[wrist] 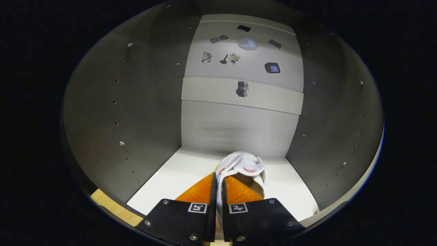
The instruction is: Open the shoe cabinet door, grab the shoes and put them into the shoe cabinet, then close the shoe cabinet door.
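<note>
My gripper [219, 177] reaches into the open shoe cabinet, its two fingers pressed together on the thin edge of a white shoe [244, 165]. The shoe hangs just ahead of the fingertips, its tongue and inner label facing me, low over the cabinet's white floor [170, 181]. The part of the shoe below the fingers is hidden. The cabinet's grey side walls [129, 112] rise on both sides, and the pale back panel [235, 126] stands beyond the shoe.
The back panel carries several small stickers, among them a camera picture [242, 89]. Both side walls have rows of small holes and screws. A light wooden edge [109, 205] runs at the cabinet's front left, beside the fingers.
</note>
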Demonstrator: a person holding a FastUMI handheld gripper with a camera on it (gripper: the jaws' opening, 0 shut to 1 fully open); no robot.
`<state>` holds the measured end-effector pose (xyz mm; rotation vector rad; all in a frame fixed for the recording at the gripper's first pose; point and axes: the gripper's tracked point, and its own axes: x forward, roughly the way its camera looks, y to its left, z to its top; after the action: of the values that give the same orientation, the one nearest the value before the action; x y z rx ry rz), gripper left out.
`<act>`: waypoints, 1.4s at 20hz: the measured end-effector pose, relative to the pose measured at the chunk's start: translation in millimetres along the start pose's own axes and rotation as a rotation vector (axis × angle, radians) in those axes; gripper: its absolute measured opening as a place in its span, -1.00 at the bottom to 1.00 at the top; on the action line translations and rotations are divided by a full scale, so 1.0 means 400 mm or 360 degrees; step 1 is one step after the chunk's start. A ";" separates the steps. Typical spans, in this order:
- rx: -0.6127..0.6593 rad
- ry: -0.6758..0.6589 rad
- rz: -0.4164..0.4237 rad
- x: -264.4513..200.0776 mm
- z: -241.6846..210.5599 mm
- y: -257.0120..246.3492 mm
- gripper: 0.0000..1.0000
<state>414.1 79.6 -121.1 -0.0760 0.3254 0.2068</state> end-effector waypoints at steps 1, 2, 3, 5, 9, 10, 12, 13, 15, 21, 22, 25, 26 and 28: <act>0.0015 0.0002 -0.0002 0.000 0.001 0.001 -0.82; 0.0025 0.0015 0.0002 0.001 -0.003 0.005 -0.82; 0.0030 0.0022 0.0008 0.001 -0.005 0.007 -0.81; 0.0008 0.0014 0.0000 0.000 -0.003 0.007 -0.72; -0.0043 0.0013 -0.0020 -0.002 -0.006 0.009 -0.59; -0.0040 0.0015 -0.0022 -0.003 -0.005 0.011 -0.58; -0.0023 0.0018 -0.0017 -0.005 -0.007 0.012 -0.57; -0.0020 0.0017 -0.0017 -0.008 -0.007 0.011 -0.57; -0.0018 -0.0004 -0.0025 -0.014 0.002 0.010 -0.57; 0.0026 -0.0104 -0.0031 -0.074 0.053 0.000 -0.58; 0.0022 -0.0126 -0.0037 -0.087 0.064 0.002 -0.58; 0.0018 -0.0191 -0.0062 -0.150 0.093 -0.003 -0.52; 0.0017 -0.0215 -0.0073 -0.175 0.103 -0.004 -0.51; 0.0021 -0.0268 -0.0088 -0.222 0.126 -0.005 -0.46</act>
<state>347.6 66.4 -44.7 -0.0543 0.1569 0.1551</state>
